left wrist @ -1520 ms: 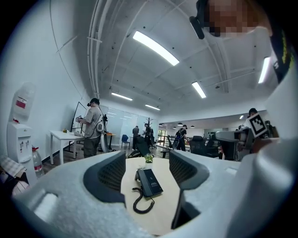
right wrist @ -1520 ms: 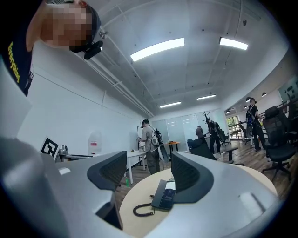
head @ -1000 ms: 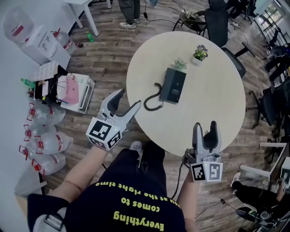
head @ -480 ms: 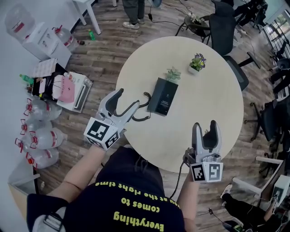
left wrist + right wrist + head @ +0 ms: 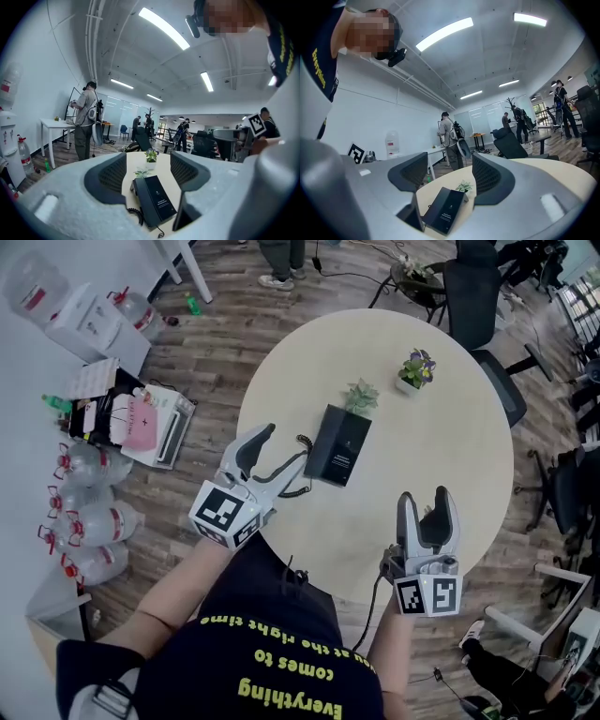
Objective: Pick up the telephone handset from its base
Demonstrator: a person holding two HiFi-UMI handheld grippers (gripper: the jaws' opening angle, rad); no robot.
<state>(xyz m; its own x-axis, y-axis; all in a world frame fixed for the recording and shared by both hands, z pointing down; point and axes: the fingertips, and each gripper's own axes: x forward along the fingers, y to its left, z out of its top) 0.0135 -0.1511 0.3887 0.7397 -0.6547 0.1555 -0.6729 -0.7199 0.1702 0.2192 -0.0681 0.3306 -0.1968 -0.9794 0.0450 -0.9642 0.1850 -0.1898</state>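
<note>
The telephone handset [image 5: 140,205] sits seated in its cradle, a long black bar lying flat along the left edge of the base [image 5: 342,446]. The base is a dark, flat rectangular slab with a smooth top panel that carries a small line of pale print, too small to read. It lies on the round, light-coloured table [image 5: 422,474], left of the table's middle, with its long axis slightly tilted in the head view. A black coiled cord [image 5: 134,213] leaves the near left end of the unit and loops loosely over the tabletop beside it.
</note>
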